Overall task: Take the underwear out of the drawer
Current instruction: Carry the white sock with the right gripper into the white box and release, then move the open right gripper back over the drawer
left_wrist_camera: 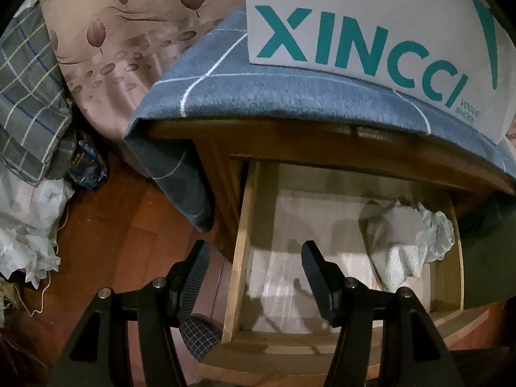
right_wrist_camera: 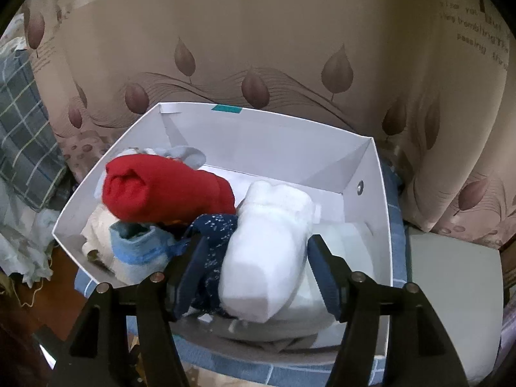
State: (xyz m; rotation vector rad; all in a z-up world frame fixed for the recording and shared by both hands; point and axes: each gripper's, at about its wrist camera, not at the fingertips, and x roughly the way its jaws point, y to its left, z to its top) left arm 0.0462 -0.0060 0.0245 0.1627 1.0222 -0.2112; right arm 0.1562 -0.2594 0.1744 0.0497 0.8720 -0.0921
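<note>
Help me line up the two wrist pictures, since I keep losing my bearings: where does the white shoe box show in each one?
Left wrist: the white shoe box fills the upper right, its lettered side facing the camera, standing on the blue checked cloth above the open drawer.
Right wrist: the box is seen from above at centre, open, with rolled garments inside.
Shared landmark: the blue checked cloth under the box.

My wooden nightstand (left_wrist_camera: 206, 158) carries a blue checked cloth (left_wrist_camera: 258, 93); a white box (left_wrist_camera: 371, 32) stands on it. Its open drawer (left_wrist_camera: 240, 242) holds crumpled white underwear (left_wrist_camera: 416, 245).
</note>
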